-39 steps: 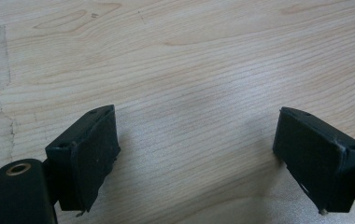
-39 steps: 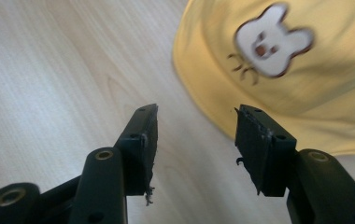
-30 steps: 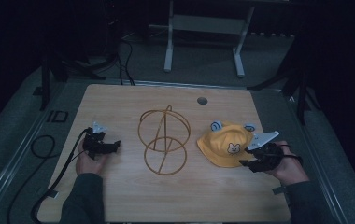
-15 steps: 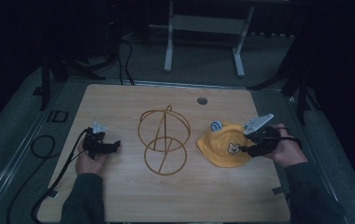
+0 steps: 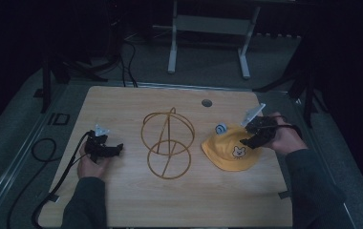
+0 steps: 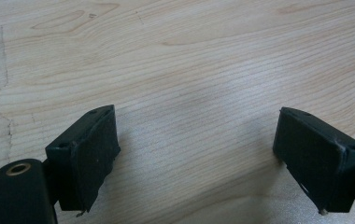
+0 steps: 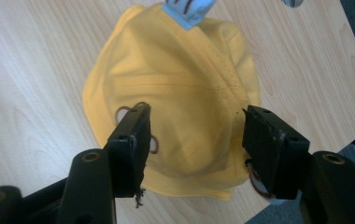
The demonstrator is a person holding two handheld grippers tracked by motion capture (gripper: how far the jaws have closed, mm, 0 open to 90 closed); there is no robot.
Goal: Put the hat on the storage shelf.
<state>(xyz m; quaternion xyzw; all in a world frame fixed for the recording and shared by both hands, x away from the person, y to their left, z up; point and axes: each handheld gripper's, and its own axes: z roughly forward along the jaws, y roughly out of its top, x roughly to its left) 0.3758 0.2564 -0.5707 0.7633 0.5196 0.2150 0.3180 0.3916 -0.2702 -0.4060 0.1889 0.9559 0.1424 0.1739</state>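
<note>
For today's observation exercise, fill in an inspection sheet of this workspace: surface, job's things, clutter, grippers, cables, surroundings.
Surface: wooden table, round hole near far edge.
Job's things: yellow hat lying flat; gold wire stand upright at centre.
Clutter: nothing seen.
Grippers: left gripper open above bare wood; right gripper above the hat, jaws just been opening, nothing pressed.
Cables: black cable trailing off left edge.
Surroundings: dark floor, grey metal frame beyond.

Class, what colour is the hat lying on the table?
Yellow: the hat shows best in the right gripper view.
</note>
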